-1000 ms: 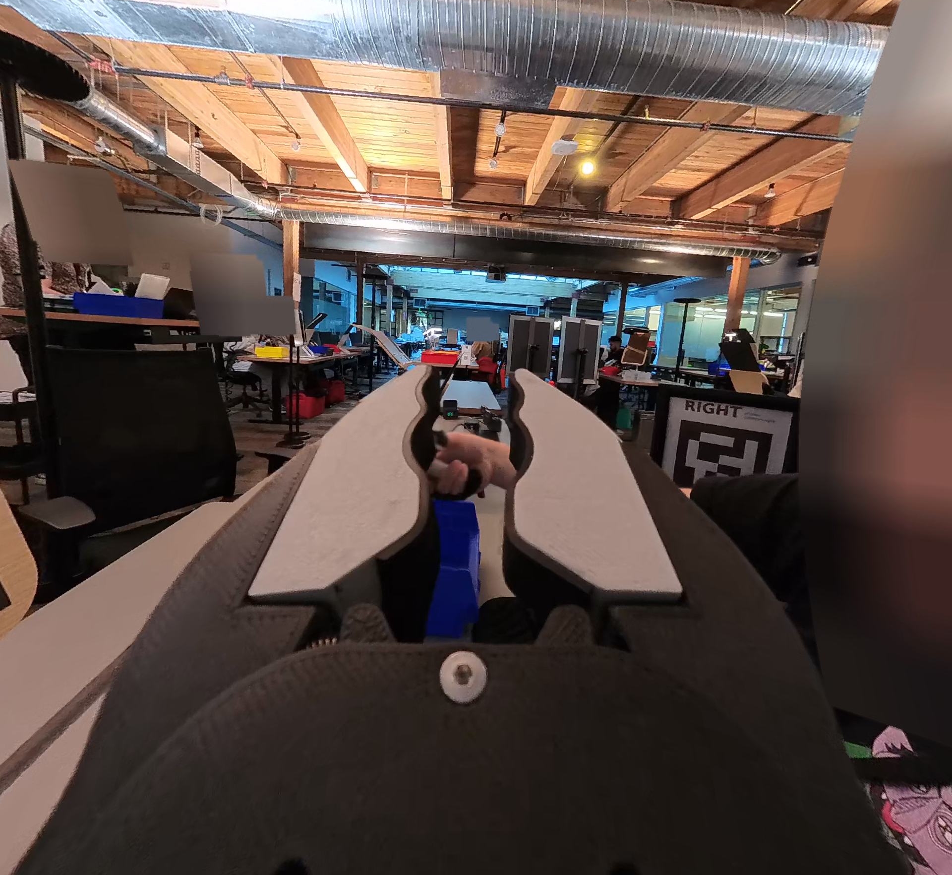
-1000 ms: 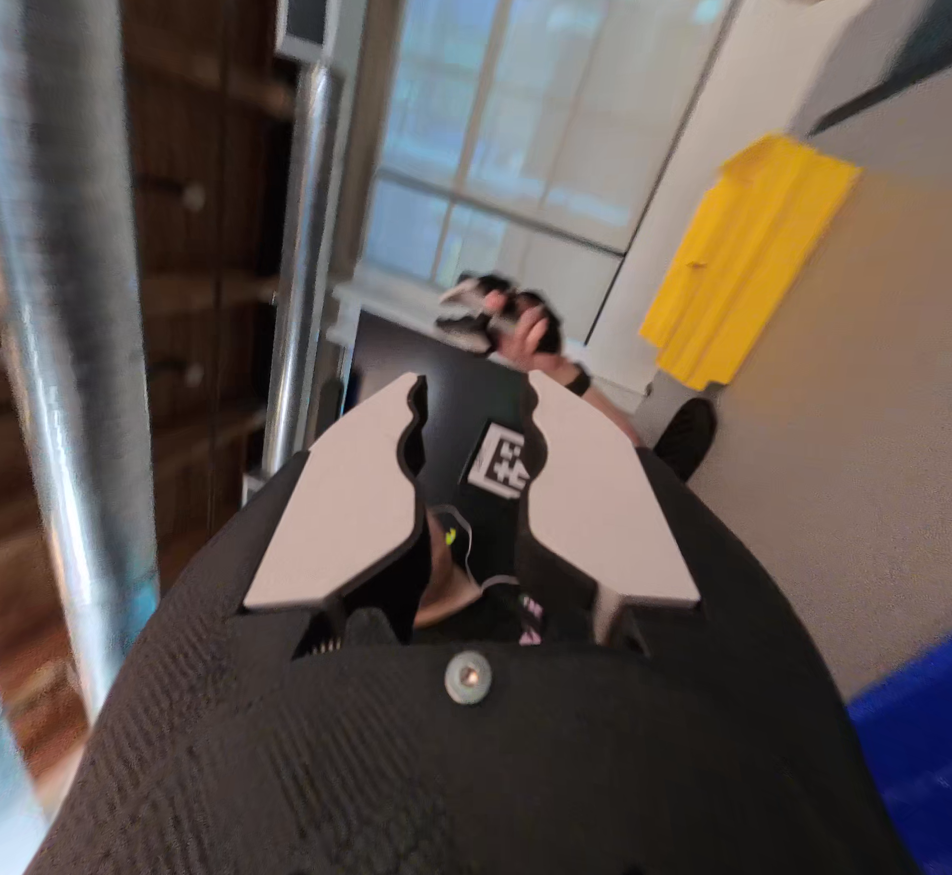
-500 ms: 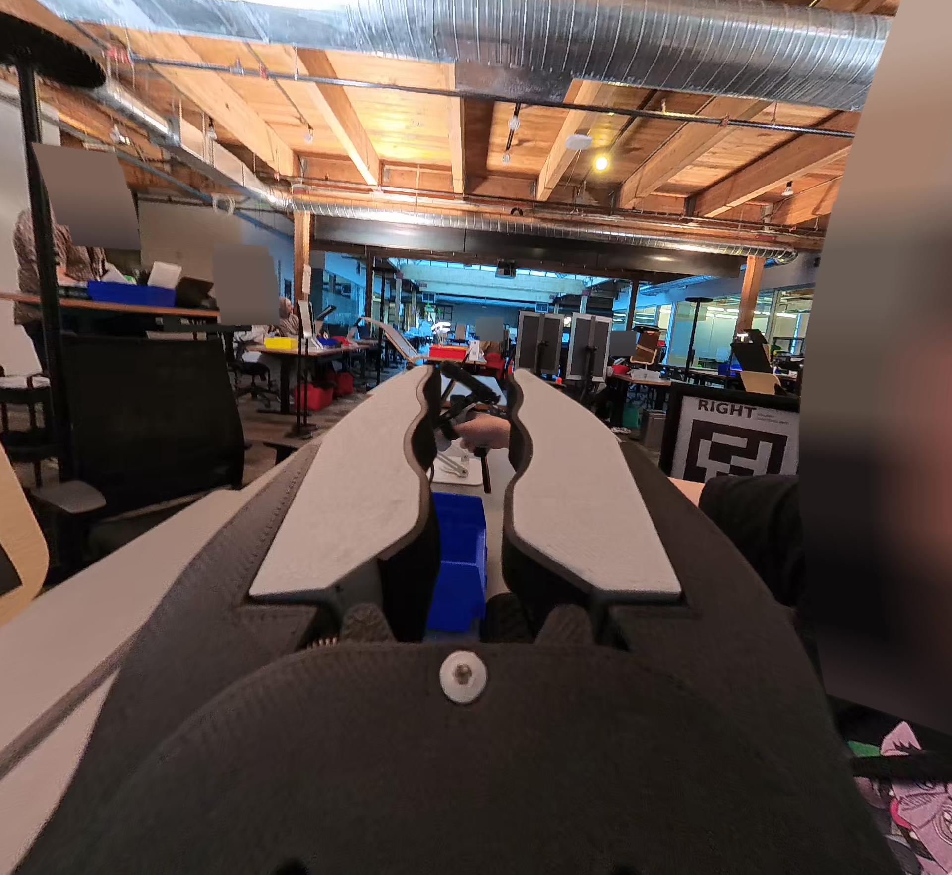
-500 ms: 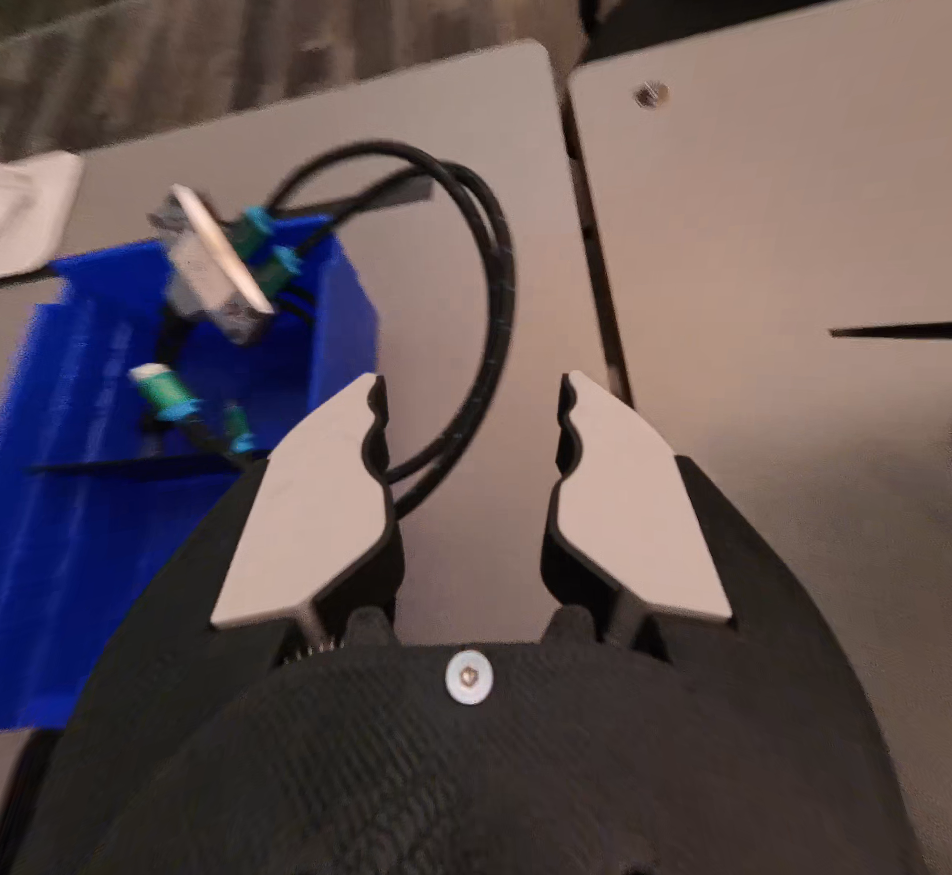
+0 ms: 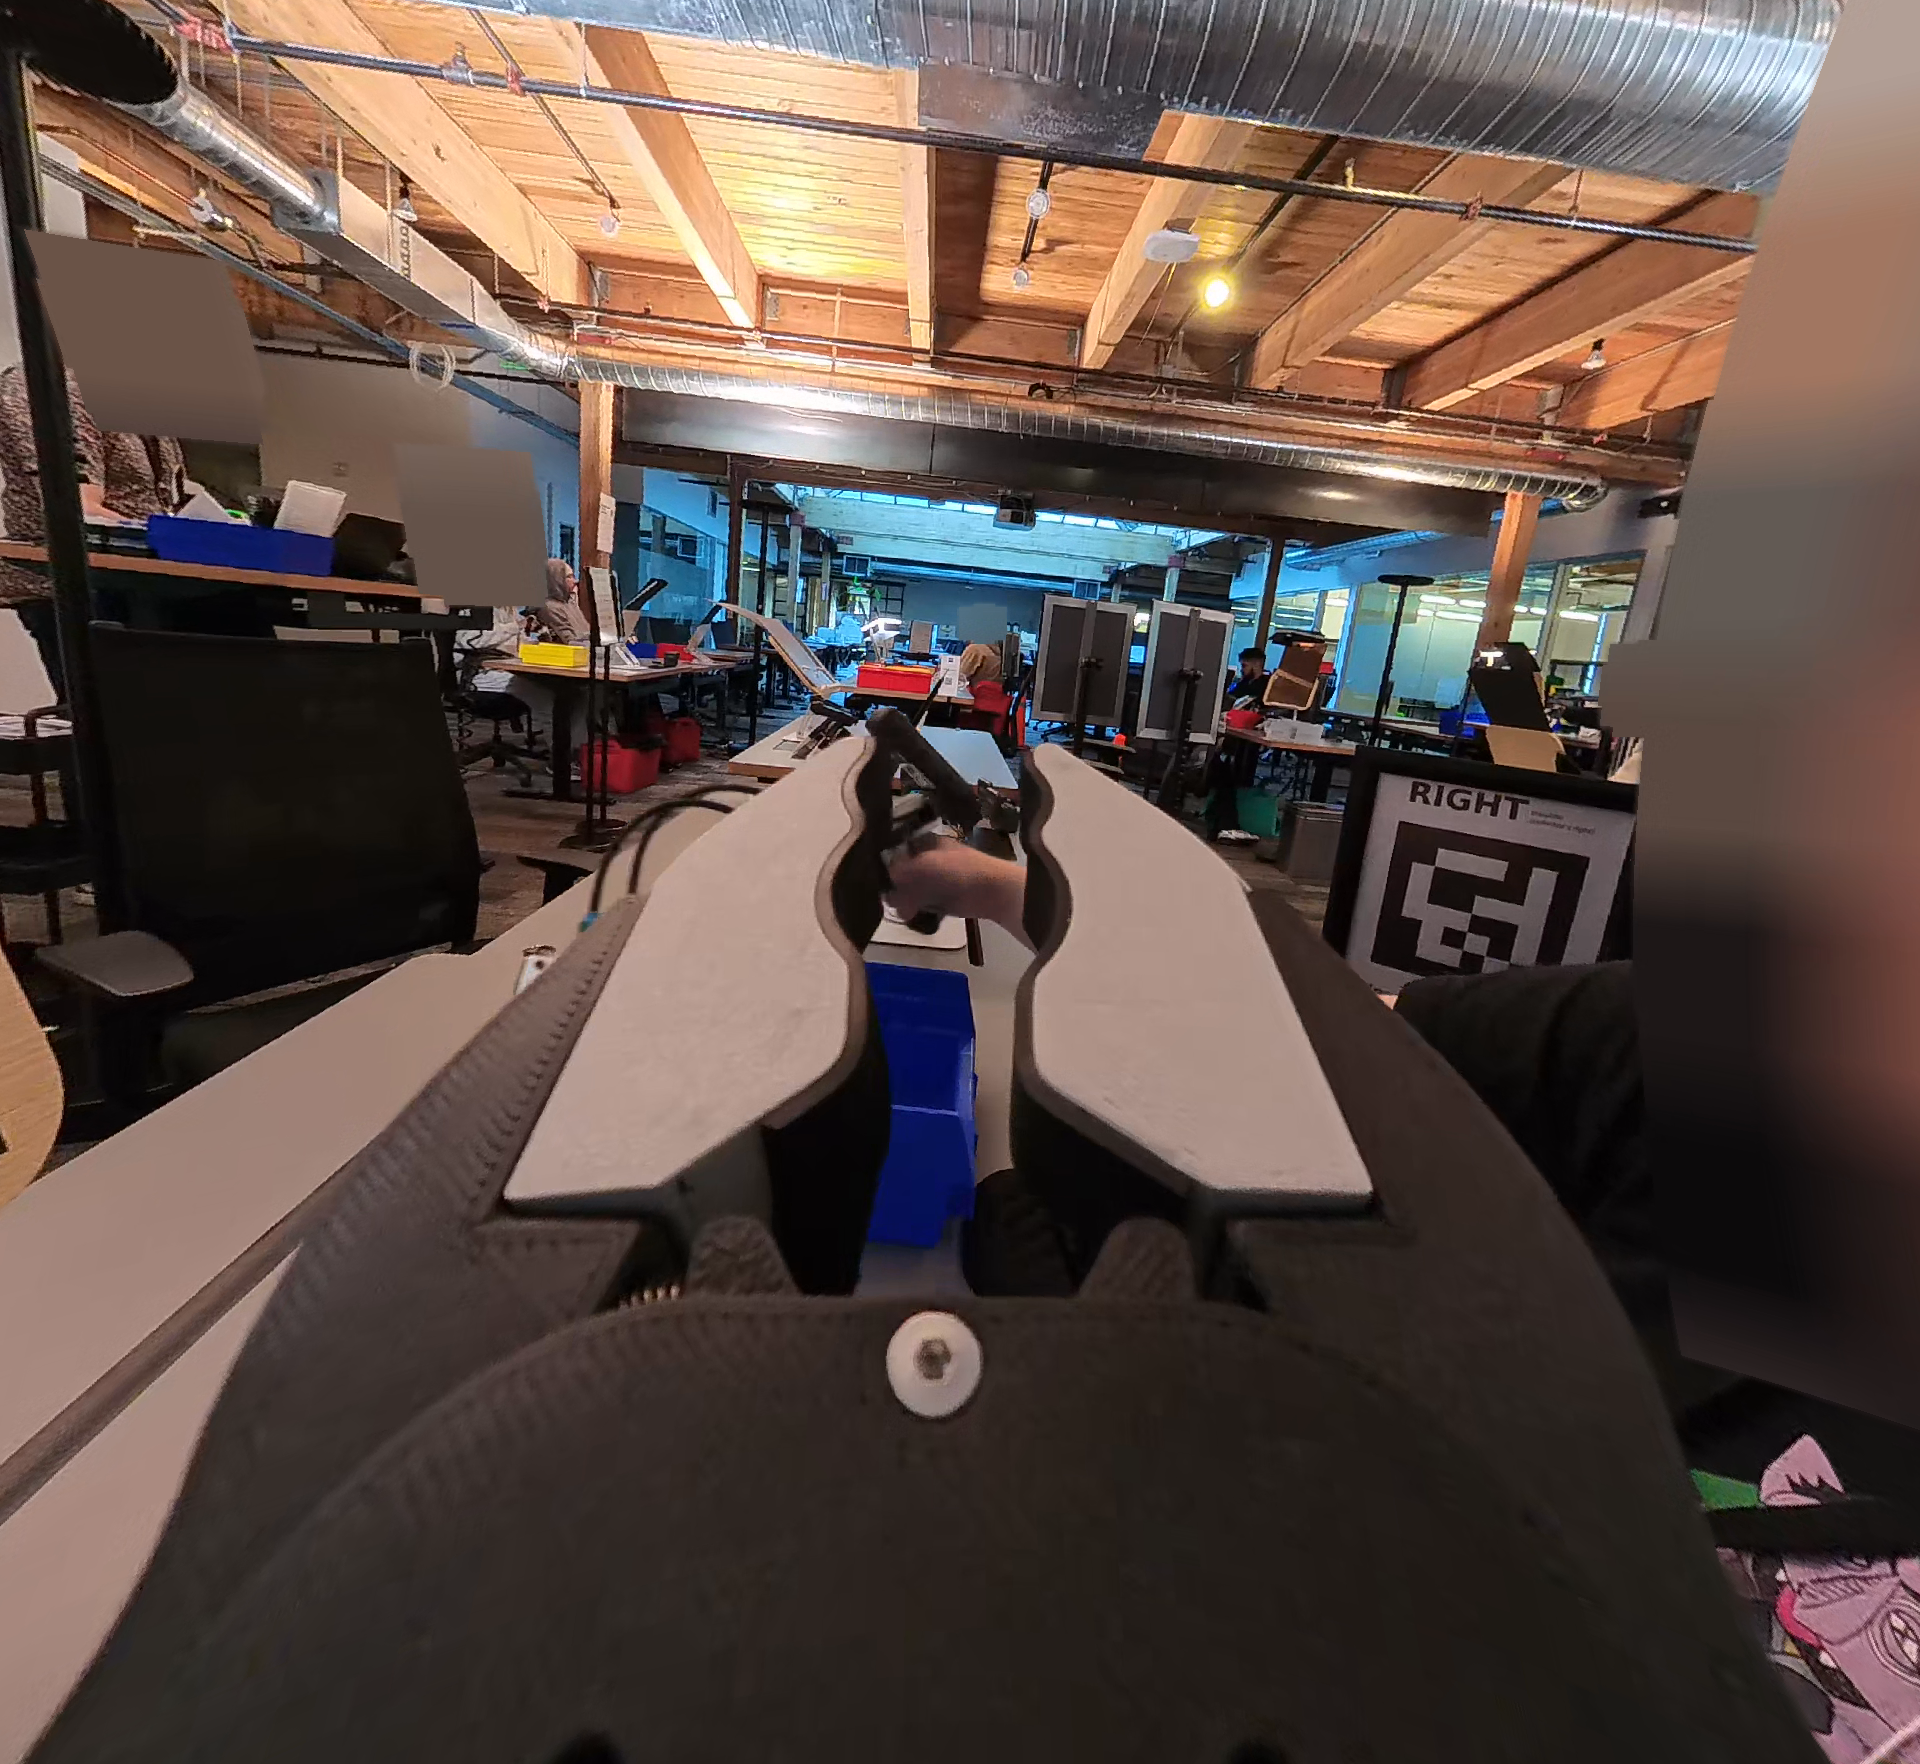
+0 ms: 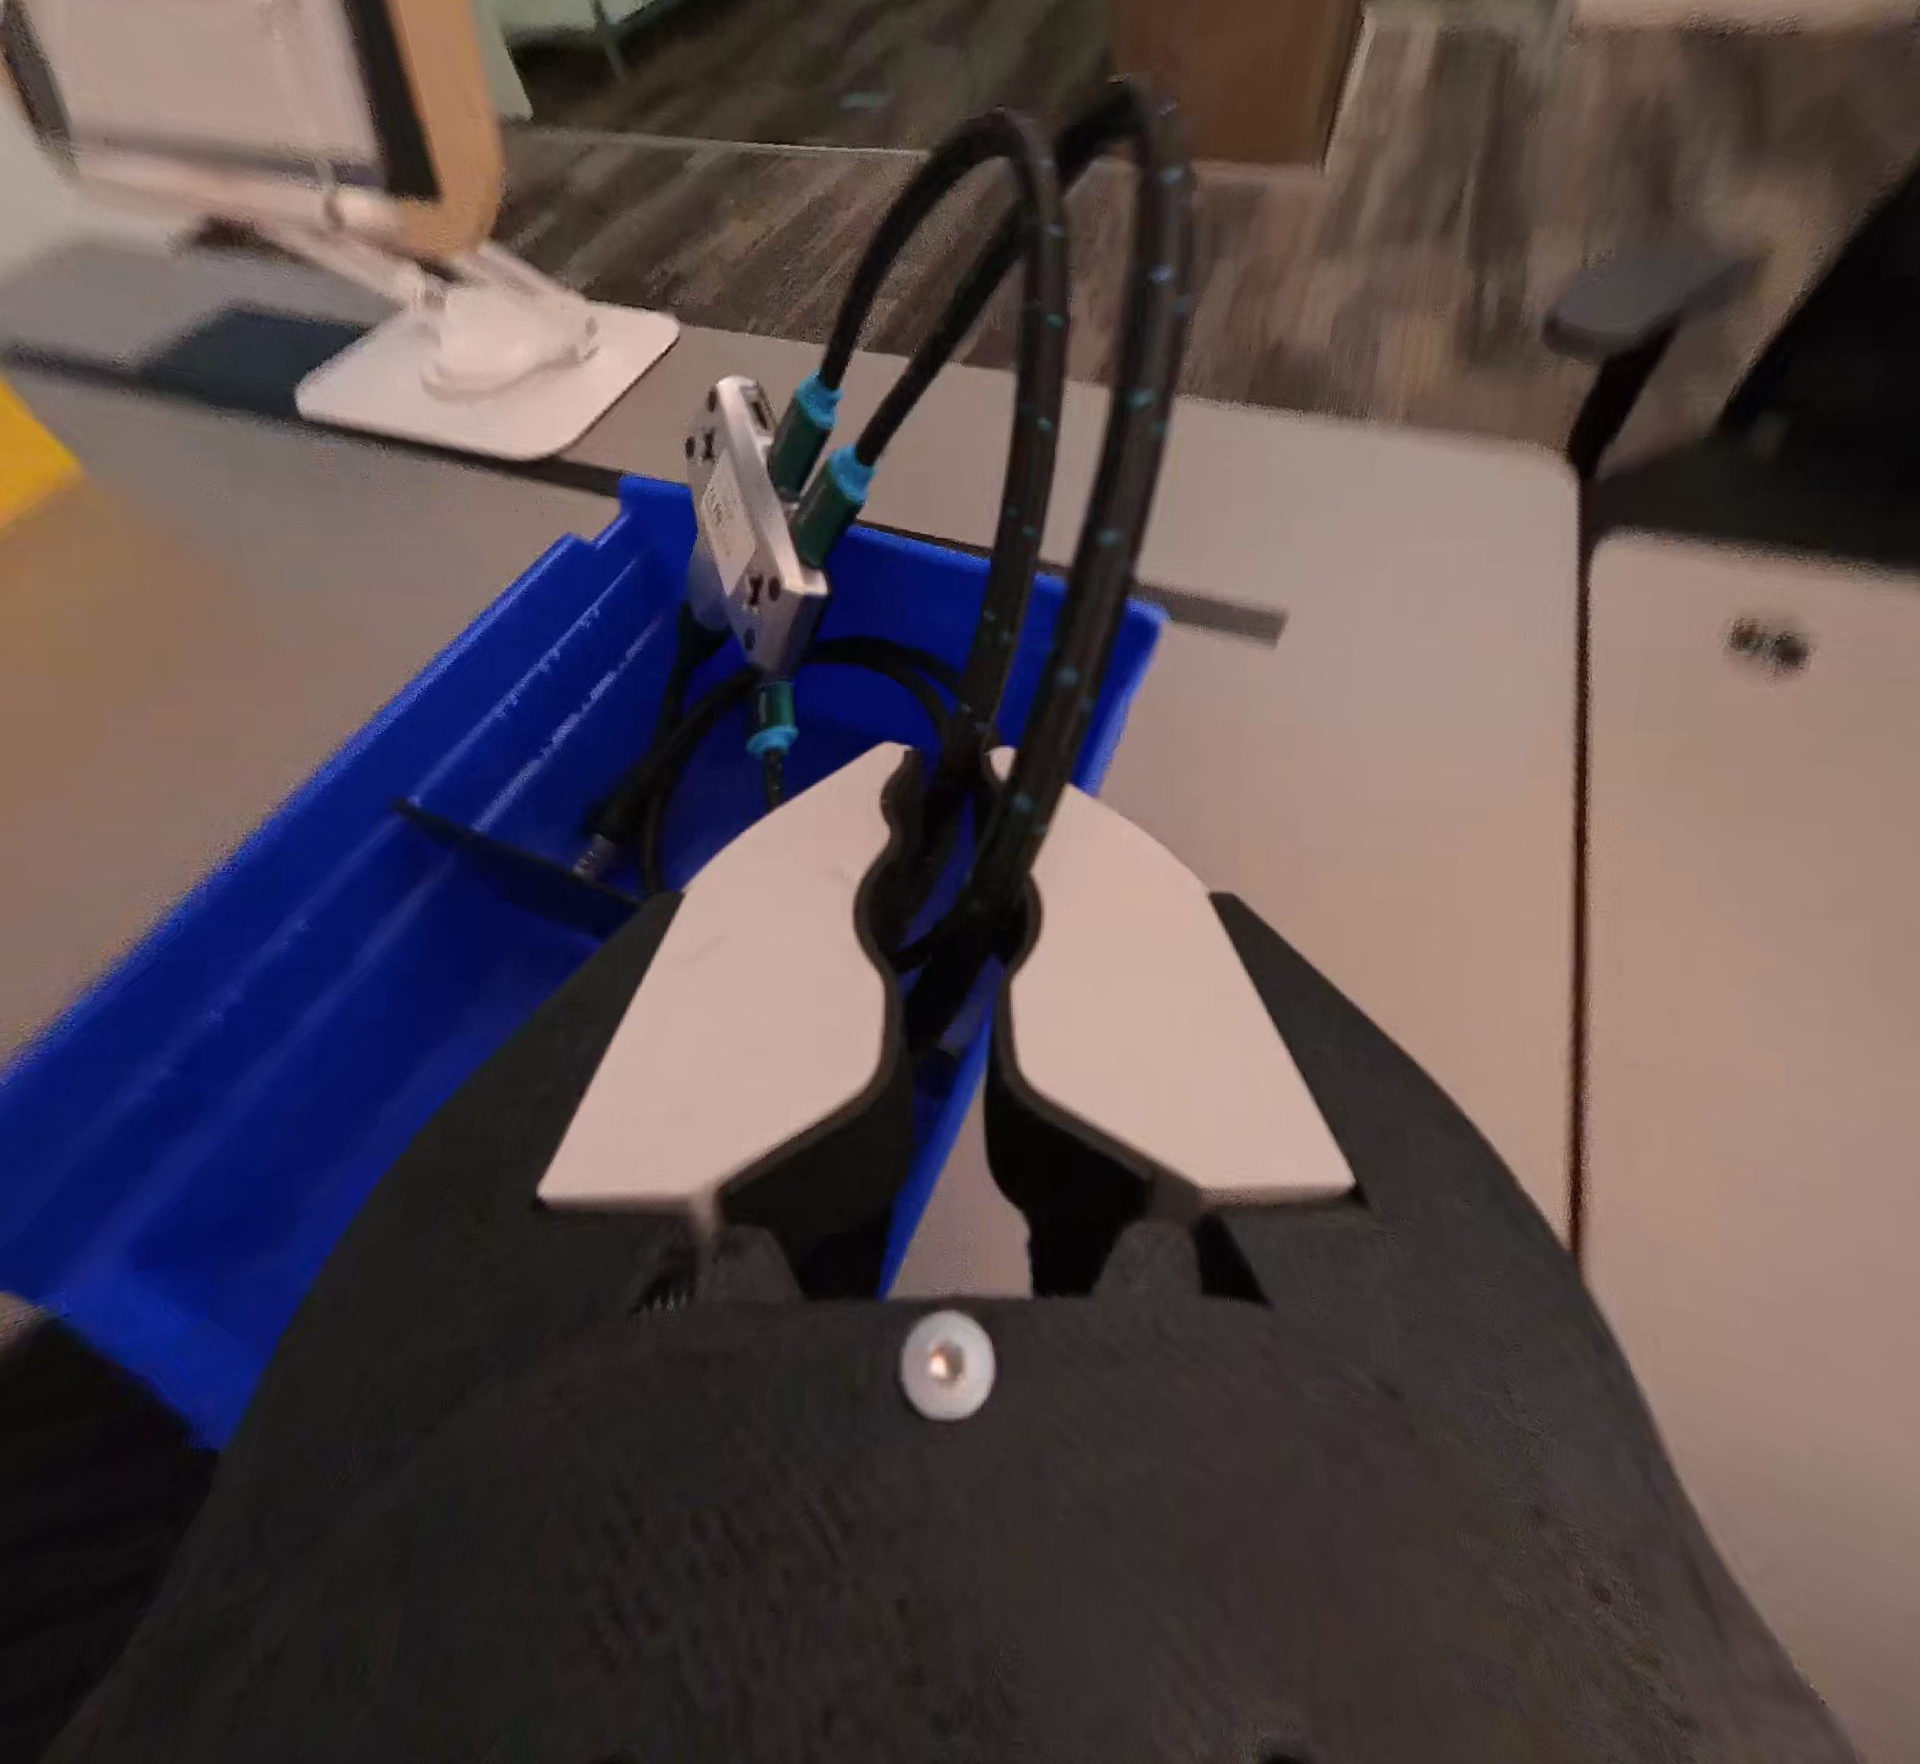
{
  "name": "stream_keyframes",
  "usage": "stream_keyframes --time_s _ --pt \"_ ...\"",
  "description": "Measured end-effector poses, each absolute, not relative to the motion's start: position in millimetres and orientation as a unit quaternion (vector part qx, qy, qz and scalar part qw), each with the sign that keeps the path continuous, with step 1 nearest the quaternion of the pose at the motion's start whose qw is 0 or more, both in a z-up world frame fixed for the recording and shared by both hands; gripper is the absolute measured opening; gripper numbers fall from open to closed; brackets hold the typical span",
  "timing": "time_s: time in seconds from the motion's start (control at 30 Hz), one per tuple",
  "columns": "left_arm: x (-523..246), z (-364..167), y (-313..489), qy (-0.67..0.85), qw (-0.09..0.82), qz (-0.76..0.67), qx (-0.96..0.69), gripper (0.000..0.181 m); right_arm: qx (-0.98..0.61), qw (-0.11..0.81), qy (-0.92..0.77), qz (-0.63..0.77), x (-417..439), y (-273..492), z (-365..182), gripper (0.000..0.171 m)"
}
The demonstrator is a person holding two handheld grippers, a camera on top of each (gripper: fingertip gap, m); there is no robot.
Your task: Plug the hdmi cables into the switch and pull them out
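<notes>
In the right wrist view my right gripper (image 6: 951, 764) is shut on two black braided HDMI cables (image 6: 1039, 364) that loop up out of a blue bin (image 6: 312, 935). A silver switch (image 6: 743, 519) stands tilted at the bin's far end. Two teal plugs (image 6: 810, 436) sit in its side, and a third teal plug (image 6: 774, 717) hangs below it. My left gripper (image 5: 951, 779) is open and empty, held level above the table and pointing across the bin (image 5: 925, 1070). Between its fingers I see a hand (image 5: 966, 893) holding the right gripper. The cable loop (image 5: 649, 831) shows left of my left finger.
A grey table (image 6: 1351, 779) holds the bin, with a seam on its right. A white monitor stand (image 6: 488, 364) sits at the back left. A black chair (image 5: 281, 800) stands left of the table. A black-and-white marker card (image 5: 1475, 883) stands to the right.
My right gripper swung down to the table, moved in over the bin edge and closed on the looped cables. My left gripper has hardly moved.
</notes>
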State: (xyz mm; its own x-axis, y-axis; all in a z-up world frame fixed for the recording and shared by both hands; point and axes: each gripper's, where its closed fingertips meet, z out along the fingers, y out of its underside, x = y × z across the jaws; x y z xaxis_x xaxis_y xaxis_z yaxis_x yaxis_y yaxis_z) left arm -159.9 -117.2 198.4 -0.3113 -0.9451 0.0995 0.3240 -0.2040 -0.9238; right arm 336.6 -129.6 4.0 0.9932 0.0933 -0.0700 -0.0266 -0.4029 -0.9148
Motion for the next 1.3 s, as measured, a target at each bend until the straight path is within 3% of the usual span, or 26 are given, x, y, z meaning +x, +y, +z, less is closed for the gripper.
stream_keyframes --time_s 0.2,0.4,0.57,0.67,0.73,0.97,1.07,1.13,1.2,1.3 --pt "-160.1 201.1 -124.5 0.435 0.462 -0.687 -0.355 0.022 -0.799 0.585 -0.139 -0.021 309.6 -102.7 14.7 0.011" --pt "-164.1 205.1 -126.6 0.435 0.466 -0.688 -0.348 0.022 -0.878 0.47 -0.096 -0.016 336.8 -99.2 -56.6 0.013" --pt "-168.7 207.7 -122.7 0.428 0.469 -0.69 -0.346 0.022 -0.884 0.461 -0.072 0.016 336.8 -106.0 -56.4 0.016" --pt "-174.6 210.4 -119.8 0.425 0.476 -0.688 -0.346 0.022 -0.898 0.433 -0.073 -0.006 342.6 -118.3 -60.5 0.05" --pt "-182.7 214.3 -116.1 0.419 0.488 -0.684 -0.344 0.022 -0.91 0.409 -0.062 -0.018 347.2 -129.2 -62.9 0.062" --pt "-224.6 228.4 -97.5 0.387 0.545 -0.658 -0.346 0.022 -0.909 0.416 0.001 0.024 337.4 -155.4 -51.2 0.054" --pt "-235.6 230.0 -92.7 0.384 0.562 -0.642 -0.353 0.022 -0.933 0.356 0.028 0.055 323.5 -164.1 -70.7 0.051" --pt "-241.3 230.2 -89.8 0.382 0.565 -0.638 -0.358 0.022 -0.954 0.298 0.04 0.013 328.4 -171.6 -90.1 0.037" --pt "-248.6 231.7 -86.8 0.372 0.566 -0.642 -0.36 0.022 -0.964 0.259 0.054 0.0 329.0 -177.1 -103.6 0.01" --pt "-261.3 234.7 -84.0 0.359 0.575 -0.643 -0.358 0.021 -0.953 0.268 0.131 0.051 327.6 -177.1 -103.0 0.006"
